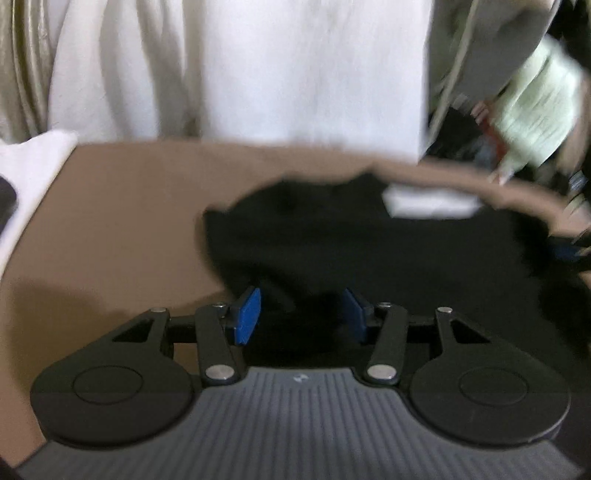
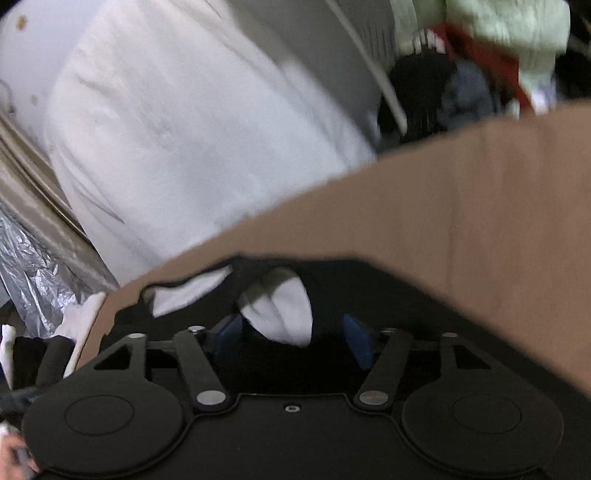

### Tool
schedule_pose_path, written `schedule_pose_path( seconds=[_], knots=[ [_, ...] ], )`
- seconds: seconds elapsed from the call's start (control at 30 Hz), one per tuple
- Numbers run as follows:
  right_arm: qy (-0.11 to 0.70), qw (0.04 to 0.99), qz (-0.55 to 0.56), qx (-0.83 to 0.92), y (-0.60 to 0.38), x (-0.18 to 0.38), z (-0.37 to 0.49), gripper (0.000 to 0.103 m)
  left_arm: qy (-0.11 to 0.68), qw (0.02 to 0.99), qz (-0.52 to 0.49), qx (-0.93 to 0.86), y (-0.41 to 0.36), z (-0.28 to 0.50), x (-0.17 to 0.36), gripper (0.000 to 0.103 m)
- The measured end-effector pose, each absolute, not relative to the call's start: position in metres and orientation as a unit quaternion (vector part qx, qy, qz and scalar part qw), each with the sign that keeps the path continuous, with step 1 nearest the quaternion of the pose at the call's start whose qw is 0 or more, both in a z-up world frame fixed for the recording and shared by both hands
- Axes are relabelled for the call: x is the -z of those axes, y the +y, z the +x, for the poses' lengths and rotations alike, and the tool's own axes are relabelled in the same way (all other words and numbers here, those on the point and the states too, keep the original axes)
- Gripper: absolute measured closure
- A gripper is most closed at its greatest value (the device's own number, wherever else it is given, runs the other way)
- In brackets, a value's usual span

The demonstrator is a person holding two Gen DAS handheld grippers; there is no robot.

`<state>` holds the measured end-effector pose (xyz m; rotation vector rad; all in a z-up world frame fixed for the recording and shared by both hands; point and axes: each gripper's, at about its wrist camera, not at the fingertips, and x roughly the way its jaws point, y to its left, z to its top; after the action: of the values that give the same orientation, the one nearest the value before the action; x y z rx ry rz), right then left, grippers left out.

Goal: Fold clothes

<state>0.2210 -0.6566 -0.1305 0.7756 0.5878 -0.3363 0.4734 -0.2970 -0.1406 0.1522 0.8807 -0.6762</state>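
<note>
A black garment (image 1: 369, 251) lies crumpled on the brown tabletop (image 1: 122, 206), with a white patch (image 1: 432, 203) showing near its far edge. My left gripper (image 1: 301, 314) stands over its near edge; the blue pads (image 1: 247, 315) are apart and the left pad's face is bare, with black cloth lying in the gap. In the right wrist view the same black garment (image 2: 369, 295) shows a white inner fold (image 2: 284, 310). That fold sits between the spread blue pads (image 2: 356, 339) of my right gripper (image 2: 291, 336), and neither pad presses on it. Both views are blurred.
White fabric (image 1: 240, 74) hangs behind the table's far edge, with beige curtain (image 1: 22, 74) at the left. A heap of mixed clothes, pale green and red (image 2: 480, 33), lies beyond the table at the right. Crinkled silver plastic (image 2: 33, 266) sits at the left.
</note>
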Motion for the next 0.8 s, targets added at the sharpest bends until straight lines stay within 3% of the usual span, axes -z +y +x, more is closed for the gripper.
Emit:
schedule_pose_path(
  seconds=[0.03, 0.07, 0.13, 0.2, 0.3, 0.33, 0.43, 0.5, 0.53, 0.57, 0.67, 0.8],
  knots=[
    [0.288, 0.871, 0.361, 0.169, -0.651, 0.133, 0.227, 0.045, 0.434, 0.847, 0.075, 0.298, -0.300, 0.476, 0.148, 0.060],
    [0.292, 0.878, 0.332, 0.182, -0.646, 0.131, 0.232, 0.096, 0.446, 0.846, 0.064, 0.285, -0.300, 0.479, 0.150, 0.062],
    [0.288, 0.891, 0.290, 0.200, -0.638, 0.118, 0.236, 0.099, 0.461, 0.845, 0.049, 0.266, -0.295, 0.486, 0.144, 0.068],
    [0.264, 0.891, 0.302, 0.212, -0.635, 0.098, 0.221, 0.099, 0.465, 0.847, 0.061, 0.250, -0.292, 0.490, 0.140, 0.082],
    [0.301, 0.853, 0.341, 0.256, -0.649, 0.089, 0.207, 0.099, 0.464, 0.850, 0.086, 0.234, -0.290, 0.489, 0.142, 0.082],
    [0.323, 0.836, 0.340, 0.284, -0.654, 0.092, 0.206, 0.091, 0.467, 0.851, 0.079, 0.229, -0.284, 0.488, 0.140, 0.082],
    [0.337, 0.812, 0.356, 0.317, -0.661, 0.095, 0.180, 0.087, 0.452, 0.858, 0.069, 0.233, -0.278, 0.474, 0.124, 0.082],
    [0.305, 0.822, 0.375, 0.302, -0.654, 0.086, 0.147, 0.072, 0.435, 0.859, 0.080, 0.257, -0.281, 0.454, 0.108, 0.075],
    [0.299, 0.824, 0.377, 0.300, -0.647, 0.080, 0.130, 0.058, 0.422, 0.859, 0.088, 0.276, -0.286, 0.440, 0.100, 0.072],
    [0.292, 0.826, 0.379, 0.298, -0.639, 0.075, 0.113, 0.053, 0.409, 0.856, 0.095, 0.300, -0.293, 0.424, 0.093, 0.066],
    [0.301, 0.819, 0.388, 0.296, -0.623, 0.068, 0.065, 0.053, 0.389, 0.837, 0.114, 0.367, -0.322, 0.377, 0.080, 0.056],
    [0.288, 0.771, 0.459, 0.334, -0.617, 0.073, 0.003, 0.051, 0.386, 0.794, 0.129, 0.450, -0.378, 0.312, 0.083, 0.056]
  ],
)
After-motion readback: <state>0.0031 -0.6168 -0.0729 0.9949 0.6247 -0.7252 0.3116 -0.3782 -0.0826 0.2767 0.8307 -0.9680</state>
